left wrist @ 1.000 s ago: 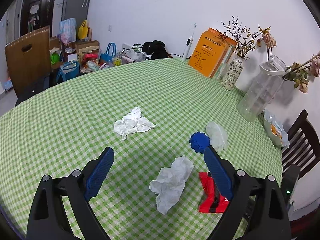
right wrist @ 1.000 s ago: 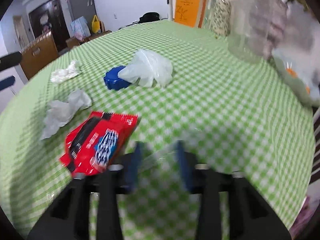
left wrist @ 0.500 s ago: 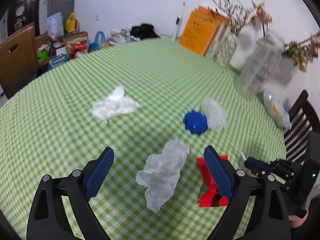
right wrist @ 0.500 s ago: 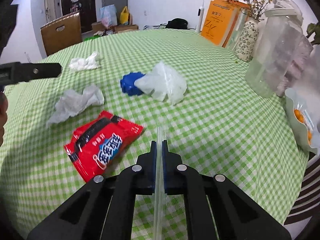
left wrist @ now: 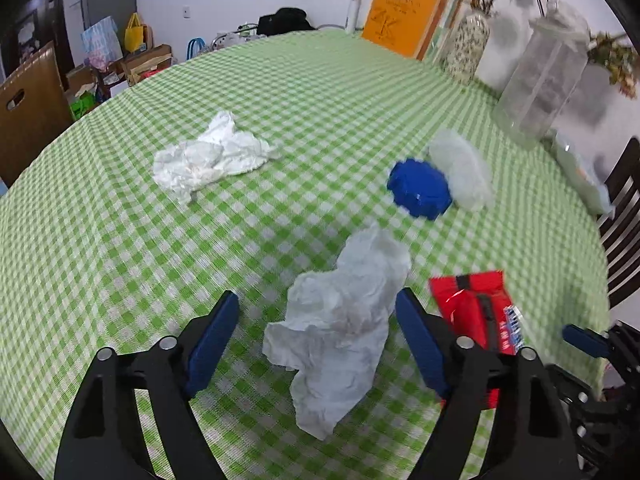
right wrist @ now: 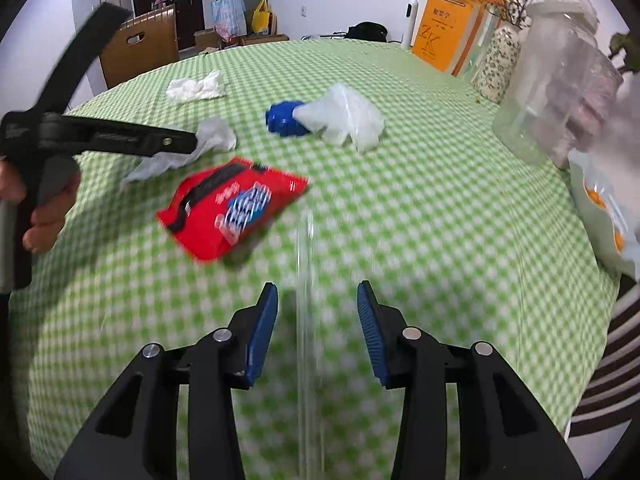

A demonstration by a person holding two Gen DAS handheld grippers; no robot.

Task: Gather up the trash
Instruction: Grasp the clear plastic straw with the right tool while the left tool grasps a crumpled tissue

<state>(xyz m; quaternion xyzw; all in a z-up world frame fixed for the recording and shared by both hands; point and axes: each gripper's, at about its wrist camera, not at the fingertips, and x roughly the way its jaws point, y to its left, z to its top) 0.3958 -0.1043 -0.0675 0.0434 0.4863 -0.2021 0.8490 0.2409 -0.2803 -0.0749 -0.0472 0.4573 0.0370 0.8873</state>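
Left gripper (left wrist: 316, 332) angled down, fingers closing, right gripper (right wrist: 317, 330) seemingly opening

Orange books (left wrist: 404, 20), patterned vase (left wrist: 468, 46), clear jar (left wrist: 540, 76) beside the wall

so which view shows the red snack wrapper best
The right wrist view: the red snack wrapper lies whole and unobstructed on the green checked cloth, though a little blurred. In the left wrist view the left gripper's own finger covers much of the wrapper.
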